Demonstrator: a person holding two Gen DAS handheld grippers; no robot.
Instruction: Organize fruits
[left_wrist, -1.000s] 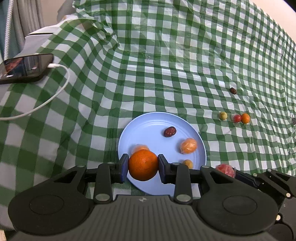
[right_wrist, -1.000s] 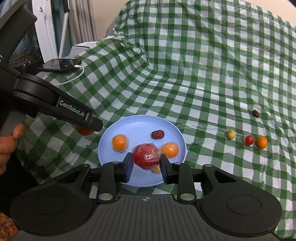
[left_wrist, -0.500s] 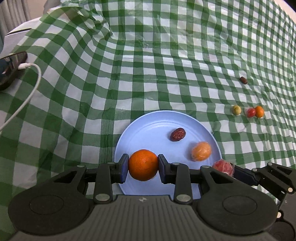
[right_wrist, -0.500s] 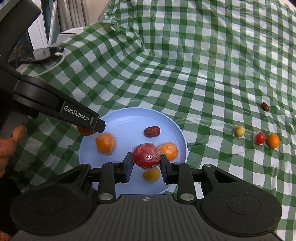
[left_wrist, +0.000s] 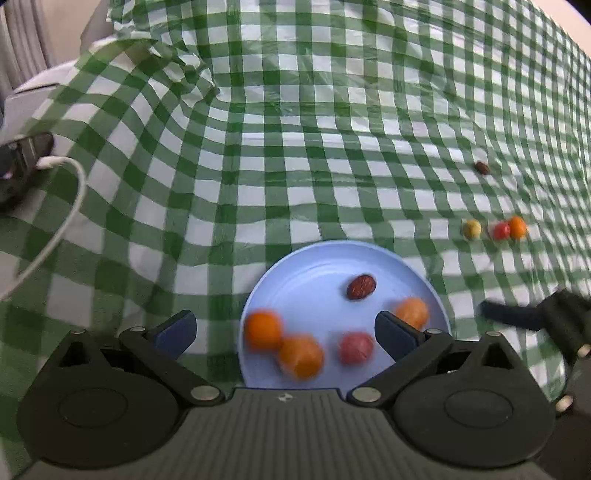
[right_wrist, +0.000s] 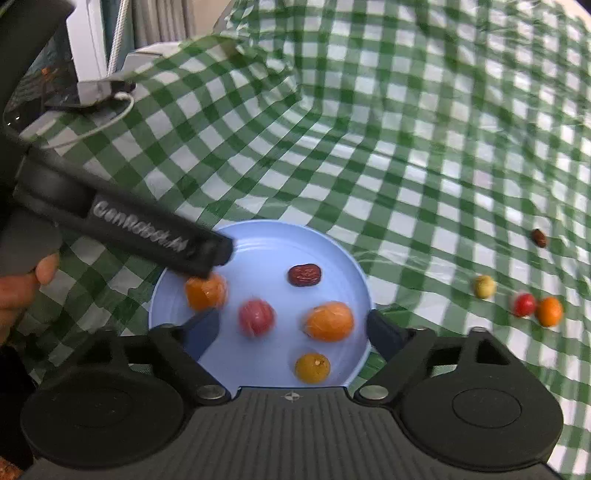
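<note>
Both tools hang over the near side of a light blue plate (left_wrist: 325, 258) that sits on a bench covered with a green and white checked cloth (left_wrist: 295, 147). The left tool (left_wrist: 284, 334) has its jaws opening, spread wide apart, and nothing is pressed between the pads; two blurred oranges (left_wrist: 300, 357) lie loose on the plate between them, touching each other, with a wrapped red fruit (left_wrist: 355, 348) just to their right. The right tool (right_wrist: 291, 330) is likewise opening, its pads clear of everything; the red fruit (right_wrist: 256, 317) and a wrapped orange fruit (right_wrist: 328, 320) rest on the plate inside the gap, with a smaller yellow-orange fruit (right_wrist: 312, 367) nearer the camera. A dark red date (right_wrist: 304, 275) lies toward the far side of the plate. Well to the right on the cloth, three small fruits sit in a row: a yellow-green one (right_wrist: 484, 286), a red one (right_wrist: 523, 304) and an orange one (right_wrist: 549, 311), the last two touching; another dark date (right_wrist: 538, 237) lies farther back. At far left a phone (left_wrist: 22, 162) with a white cable (left_wrist: 70, 206) rests on the cloth. A hand (right_wrist: 22, 291) holds the left tool's handle.
</note>
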